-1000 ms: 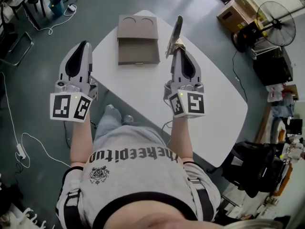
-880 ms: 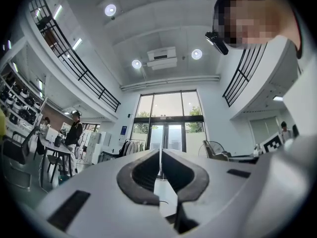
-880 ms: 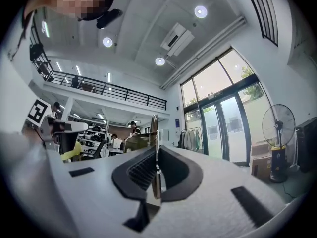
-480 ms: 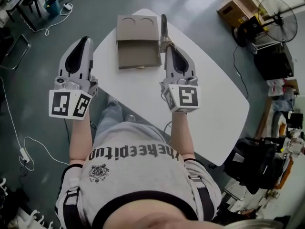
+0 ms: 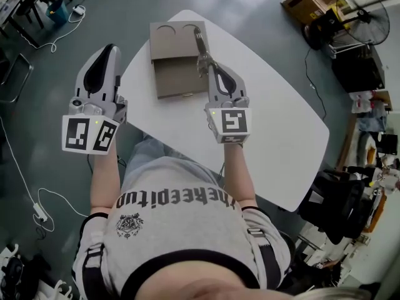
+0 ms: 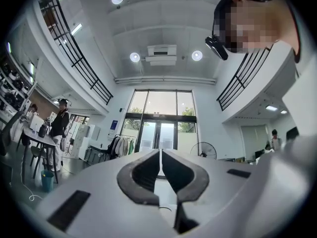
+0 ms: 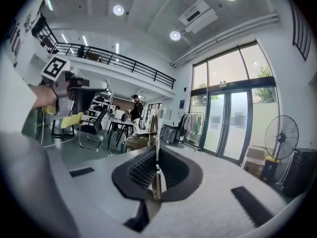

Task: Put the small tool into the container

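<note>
A flat brown cardboard container (image 5: 179,74) lies at the far end of the white table (image 5: 281,124); its far flap (image 5: 176,35) has two half-round cutouts. My right gripper (image 5: 204,66) is shut on a thin metal tool (image 5: 199,45), which sticks out forward over the container's right edge. In the right gripper view the tool (image 7: 157,128) runs up from between the shut jaws of the right gripper (image 7: 156,152). My left gripper (image 5: 107,50) hangs beyond the table's left edge, shut and empty; the left gripper (image 6: 160,151) points up into the room.
A floor fan (image 5: 363,11) and a cardboard box (image 5: 301,0) stand at the back right. Black bags (image 5: 331,206) sit by the table's right side. Cables (image 5: 59,33) lie on the grey floor at the left.
My right gripper has carried the tool leftward and away from me, from the bare table to over the container's right edge. The left gripper has barely moved.
</note>
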